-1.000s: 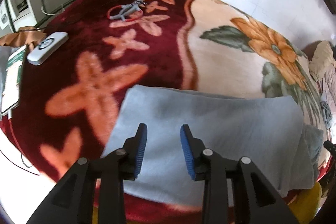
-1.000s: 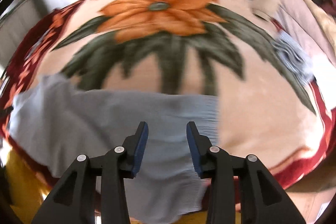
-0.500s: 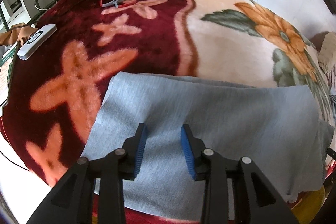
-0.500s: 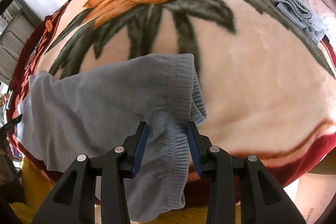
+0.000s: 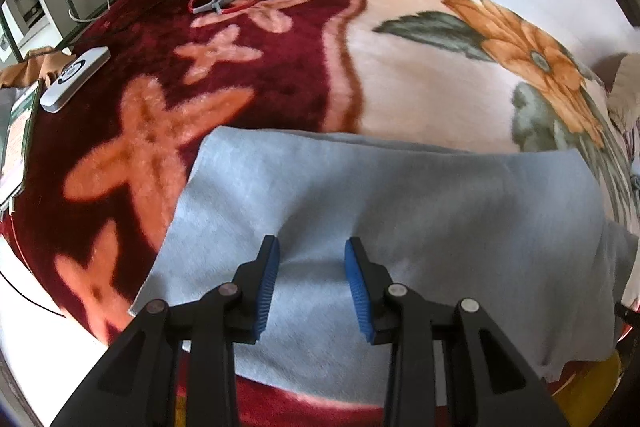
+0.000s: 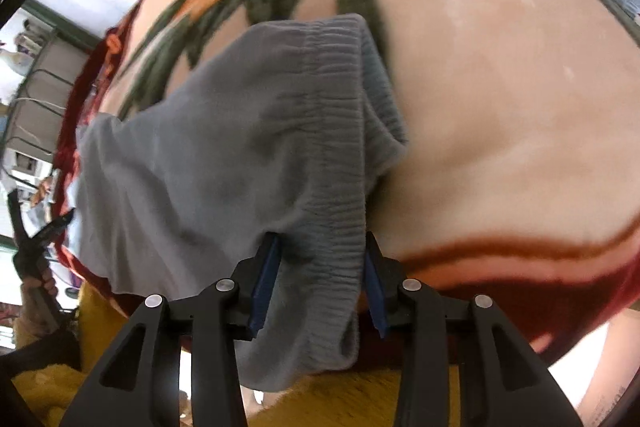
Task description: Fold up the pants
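Pants: grey, spread flat on the bed's flowered blanket, near its edge.
Left tool: released, above the pant leg.
Right tool: just widened, released, waistband between its pads.

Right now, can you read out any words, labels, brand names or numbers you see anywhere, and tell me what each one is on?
No text can be read in either view.
White remote: round marking on its face, too small to read.
Green and white card at the blanket's left edge: print too blurred to read.
Grey pants: no label showing.
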### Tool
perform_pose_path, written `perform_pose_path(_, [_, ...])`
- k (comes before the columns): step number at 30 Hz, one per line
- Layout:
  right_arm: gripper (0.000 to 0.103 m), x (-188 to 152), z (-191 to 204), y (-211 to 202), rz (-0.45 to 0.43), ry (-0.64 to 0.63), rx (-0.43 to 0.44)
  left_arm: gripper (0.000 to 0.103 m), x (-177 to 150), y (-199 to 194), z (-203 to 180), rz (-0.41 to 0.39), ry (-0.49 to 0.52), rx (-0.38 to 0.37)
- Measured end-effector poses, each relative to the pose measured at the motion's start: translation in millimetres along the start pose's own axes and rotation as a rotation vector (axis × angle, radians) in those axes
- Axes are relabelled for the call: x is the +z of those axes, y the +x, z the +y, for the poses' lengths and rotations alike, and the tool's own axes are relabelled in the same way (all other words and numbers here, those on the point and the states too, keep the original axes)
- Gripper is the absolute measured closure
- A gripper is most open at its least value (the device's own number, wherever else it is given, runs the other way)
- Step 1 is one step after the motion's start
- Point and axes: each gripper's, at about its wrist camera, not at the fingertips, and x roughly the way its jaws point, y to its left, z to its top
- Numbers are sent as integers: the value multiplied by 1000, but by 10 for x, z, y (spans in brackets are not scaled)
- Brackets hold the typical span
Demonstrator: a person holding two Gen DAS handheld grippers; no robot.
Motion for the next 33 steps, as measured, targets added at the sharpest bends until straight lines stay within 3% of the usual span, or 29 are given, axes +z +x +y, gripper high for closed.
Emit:
perform_pose_path(7, [62,44,47,-213,-88,-38,134,68,-37,-33,-129,4,29,8])
perform_pose_path(14, [62,227,121,-55,-41,-119,14,68,-50,-29,-203,10,46,17])
perform_pose_path(26, [61,-139,-97,-53,17,-74,-49,68,-68,-9,-202,9,51,22])
perform_pose_path(28, [59,-140,-106,-17,30,-58,-50,68,-71,-9,-204,8,50,25])
perform_pose_path(32, [38,-128,-3,109,68,-31,-28,68,-70,-38,-240,9,52,21])
perform_pose_path(33, [45,-131,36,120,73,-40,-27,68,-63,-48,-253,7,60,22])
